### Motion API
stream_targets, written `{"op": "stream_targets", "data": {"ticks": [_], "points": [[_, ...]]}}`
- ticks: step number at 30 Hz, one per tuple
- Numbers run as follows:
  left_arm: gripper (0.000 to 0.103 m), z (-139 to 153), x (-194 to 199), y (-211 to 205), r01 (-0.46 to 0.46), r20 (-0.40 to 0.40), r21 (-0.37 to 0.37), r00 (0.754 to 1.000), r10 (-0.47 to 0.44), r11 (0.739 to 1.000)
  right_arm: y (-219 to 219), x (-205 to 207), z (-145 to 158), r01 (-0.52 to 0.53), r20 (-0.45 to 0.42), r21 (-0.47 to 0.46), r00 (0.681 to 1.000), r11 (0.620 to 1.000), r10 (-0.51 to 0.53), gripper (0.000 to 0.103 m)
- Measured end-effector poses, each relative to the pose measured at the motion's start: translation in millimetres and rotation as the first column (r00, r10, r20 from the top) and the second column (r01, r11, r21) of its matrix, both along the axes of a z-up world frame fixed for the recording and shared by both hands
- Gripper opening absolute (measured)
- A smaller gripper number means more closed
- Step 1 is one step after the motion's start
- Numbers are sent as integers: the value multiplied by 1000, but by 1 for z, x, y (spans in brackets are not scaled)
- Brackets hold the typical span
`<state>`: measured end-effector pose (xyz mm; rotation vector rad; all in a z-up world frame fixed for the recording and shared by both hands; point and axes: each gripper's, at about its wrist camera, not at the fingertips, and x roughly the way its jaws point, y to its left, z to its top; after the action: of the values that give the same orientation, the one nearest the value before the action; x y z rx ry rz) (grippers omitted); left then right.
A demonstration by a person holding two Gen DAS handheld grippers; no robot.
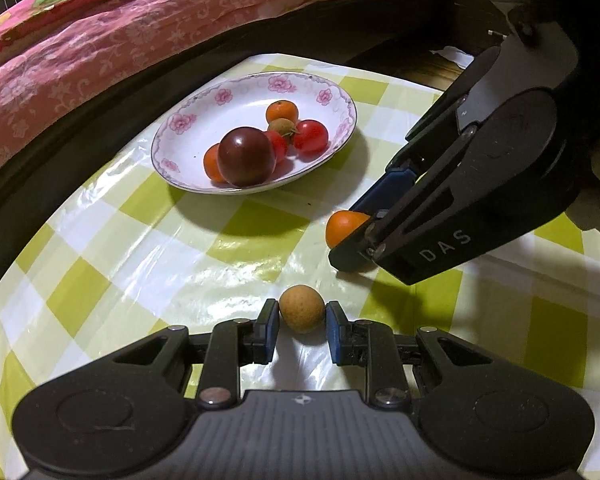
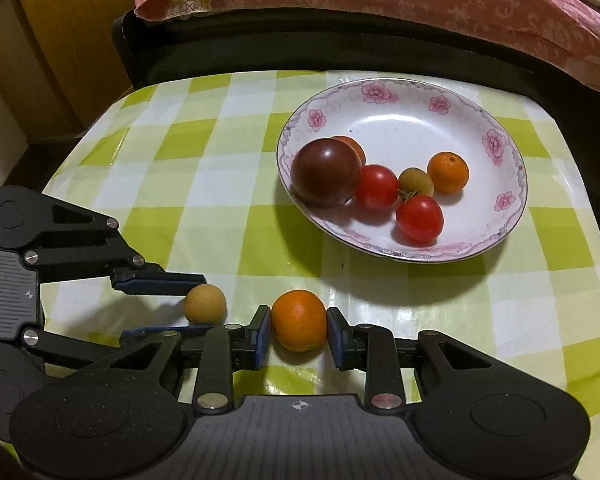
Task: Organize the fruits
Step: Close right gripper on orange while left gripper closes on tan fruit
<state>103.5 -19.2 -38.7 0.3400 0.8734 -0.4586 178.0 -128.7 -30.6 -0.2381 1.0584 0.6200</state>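
A white floral plate (image 1: 188, 120) (image 2: 496, 120) holds a dark plum (image 1: 246, 157) (image 2: 326, 173), red cherry tomatoes (image 1: 310, 137) (image 2: 419, 218), small oranges (image 1: 282, 112) (image 2: 448, 173) and a tan longan (image 2: 415, 182). My left gripper (image 1: 302, 316) is shut on a tan longan (image 1: 302, 309) (image 2: 205, 304) that rests on the checked tablecloth. My right gripper (image 2: 298, 321) is shut on a small orange (image 2: 299, 320) (image 1: 345, 227), also on the cloth, just right of the longan. Both grippers sit in front of the plate.
The table carries a green-and-white checked plastic cloth (image 1: 140, 272) (image 2: 204, 152). A dark chair or bed edge (image 2: 300, 44) with pink floral bedding (image 1: 100, 40) runs behind it. A wooden cabinet (image 2: 60, 40) stands at the far left.
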Motion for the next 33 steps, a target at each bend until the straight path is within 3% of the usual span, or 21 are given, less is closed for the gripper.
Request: {"op": "stream_targets", "data": {"ticks": [33], "points": [[32,0,9,-6,-18,-35,25,999,19,1000,4,-2,-2,-17,1,-32,1000,999,17,25]]}}
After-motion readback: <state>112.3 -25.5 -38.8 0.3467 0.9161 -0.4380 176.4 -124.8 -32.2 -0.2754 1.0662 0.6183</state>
